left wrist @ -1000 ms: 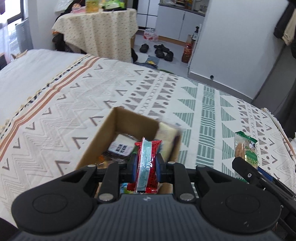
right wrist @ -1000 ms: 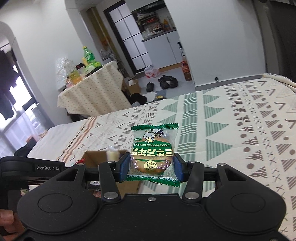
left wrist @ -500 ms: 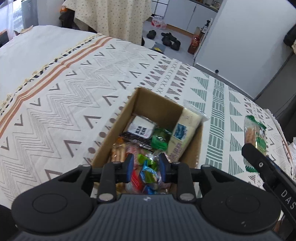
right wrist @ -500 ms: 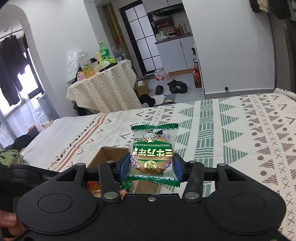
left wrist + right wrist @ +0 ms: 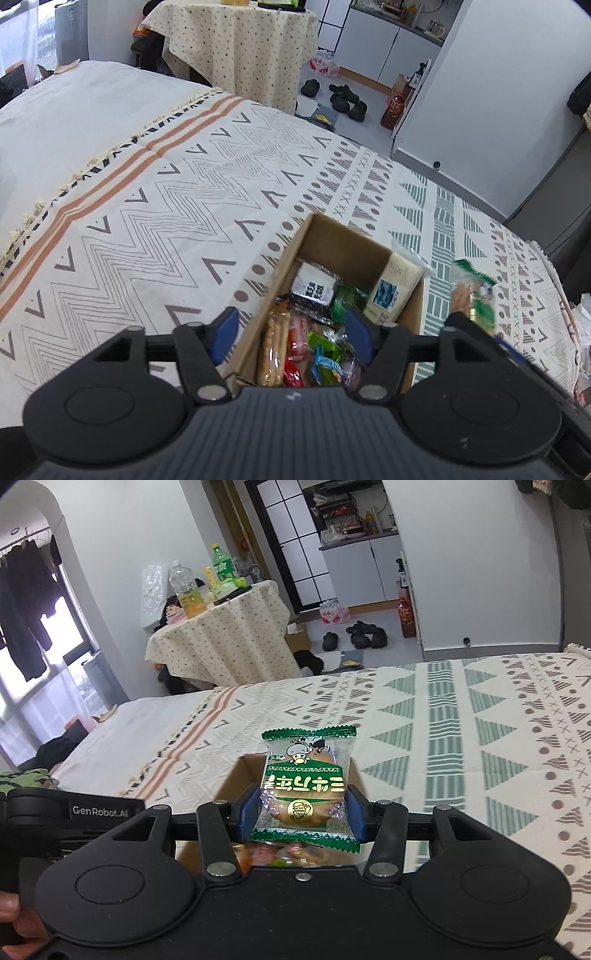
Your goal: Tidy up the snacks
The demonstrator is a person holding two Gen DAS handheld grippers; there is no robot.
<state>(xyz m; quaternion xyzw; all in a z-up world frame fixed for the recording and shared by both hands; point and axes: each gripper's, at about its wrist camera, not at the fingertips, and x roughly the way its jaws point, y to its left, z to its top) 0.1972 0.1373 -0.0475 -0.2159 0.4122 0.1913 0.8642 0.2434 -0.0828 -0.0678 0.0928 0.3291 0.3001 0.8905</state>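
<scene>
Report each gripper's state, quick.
Left gripper: open, holding nothing, above the cardboard box.
Right gripper: shut on the green cake packet.

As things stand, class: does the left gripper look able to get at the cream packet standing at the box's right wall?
Probably yes. The left gripper is open and empty above the cardboard box, whose top is open, and the cream packet sticks up just ahead with nothing over it.

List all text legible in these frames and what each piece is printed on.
"GenRobot.AI": on the left gripper body, seen in the right wrist view.
Green cake packet in the right gripper: upside-down Chinese characters, not readable.
Black-and-white packet and cream packet in the cardboard box: blurred.
</scene>
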